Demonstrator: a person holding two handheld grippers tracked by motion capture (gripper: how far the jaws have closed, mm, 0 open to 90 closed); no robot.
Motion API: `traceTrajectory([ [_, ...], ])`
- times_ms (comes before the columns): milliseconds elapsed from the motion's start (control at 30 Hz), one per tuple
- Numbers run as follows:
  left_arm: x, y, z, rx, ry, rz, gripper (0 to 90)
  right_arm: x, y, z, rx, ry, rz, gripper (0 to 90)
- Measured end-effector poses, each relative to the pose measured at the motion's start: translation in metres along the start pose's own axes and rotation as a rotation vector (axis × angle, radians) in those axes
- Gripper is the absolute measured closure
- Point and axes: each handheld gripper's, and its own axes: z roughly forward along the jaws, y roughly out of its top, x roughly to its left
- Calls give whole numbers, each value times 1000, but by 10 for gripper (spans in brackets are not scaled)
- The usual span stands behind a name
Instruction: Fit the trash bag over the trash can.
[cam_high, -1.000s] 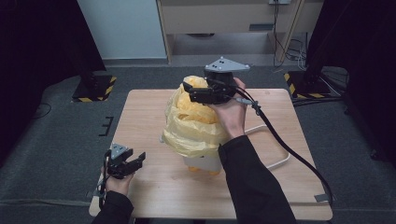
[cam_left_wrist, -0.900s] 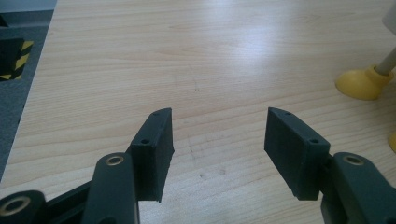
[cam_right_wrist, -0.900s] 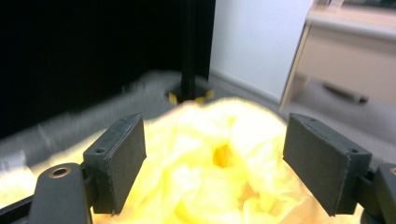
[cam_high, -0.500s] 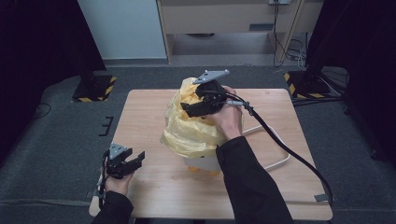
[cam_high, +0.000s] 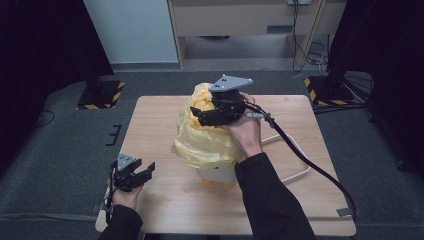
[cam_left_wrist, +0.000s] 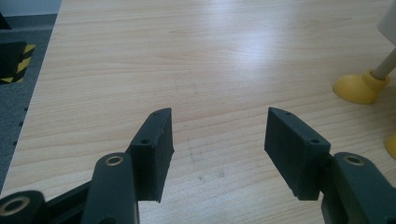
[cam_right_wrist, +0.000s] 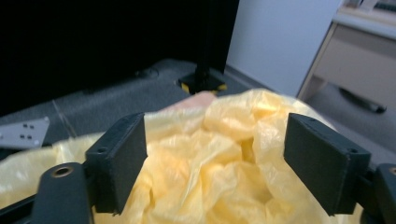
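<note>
Midway through fitting a crumpled yellow plastic bag (cam_high: 205, 140) over a small white bin on yellow feet (cam_high: 218, 176), standing near the middle of the light wooden table (cam_high: 160, 115). Bag already draped over the bin's top and sides, white base still showing below. Right gripper (cam_high: 200, 116) poised at the bag's top, jaws apart around the bunched film, just closing a little, pads not visibly pressing. Left gripper (cam_high: 144, 171) idle well to the left of the bin, at the table's near edge, jaws apart on nothing. Left to do, by appearance: tucking the loose film down inside and smoothing the rim.
</note>
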Motion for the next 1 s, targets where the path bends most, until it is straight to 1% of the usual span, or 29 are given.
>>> traceTrajectory([
  [33,0,0,0,-1,0,0,416,-1,-2,1,22,7,31,265],
  [67,0,0,0,0,0,1,416,-2,-4,2,33,17,52,291],
  [100,0,0,0,2,0,1,415,-2,-6,3,58,27,68,322],
  [167,0,0,1,3,0,1,415,-3,-7,6,101,36,76,324],
  [200,0,0,1,4,0,2,415,-3,-8,8,129,46,90,318],
  [267,-1,0,1,4,0,6,416,-5,-10,12,177,42,98,301],
  [333,-1,0,1,5,0,8,416,-5,-12,16,211,20,88,274],
  [400,-1,0,1,6,-1,7,415,-5,-15,22,265,10,66,249],
  [433,-1,0,1,6,-1,7,416,-5,-17,24,289,0,38,236],
  [500,-1,0,1,5,-3,8,415,-6,-19,28,313,-8,22,220],
  [600,0,0,1,3,-4,5,414,-5,-20,31,335,2,15,185],
  [667,0,0,0,2,-6,3,413,-5,-20,31,335,21,5,154],
  [700,0,0,0,2,-4,2,412,-5,-19,29,326,29,11,148],
  [733,0,0,0,1,-4,2,411,-4,-17,27,307,37,30,138],
  [767,0,0,0,0,-3,2,411,-5,-16,24,282,43,27,130],
  [800,1,0,0,1,-3,2,411,-5,-13,20,251,39,30,125],
  [833,1,0,0,2,-2,1,411,-5,-11,17,229,36,41,118],
  [867,1,0,0,2,-1,2,411,-6,-9,15,206,34,41,114],
  [933,0,0,0,1,-2,3,411,-5,-6,10,151,34,64,110],
  [967,0,0,0,2,-2,3,411,-5,-3,6,109,29,77,106],
  [1000,0,0,0,3,-2,4,411,-5,-2,4,89,26,86,106],
])
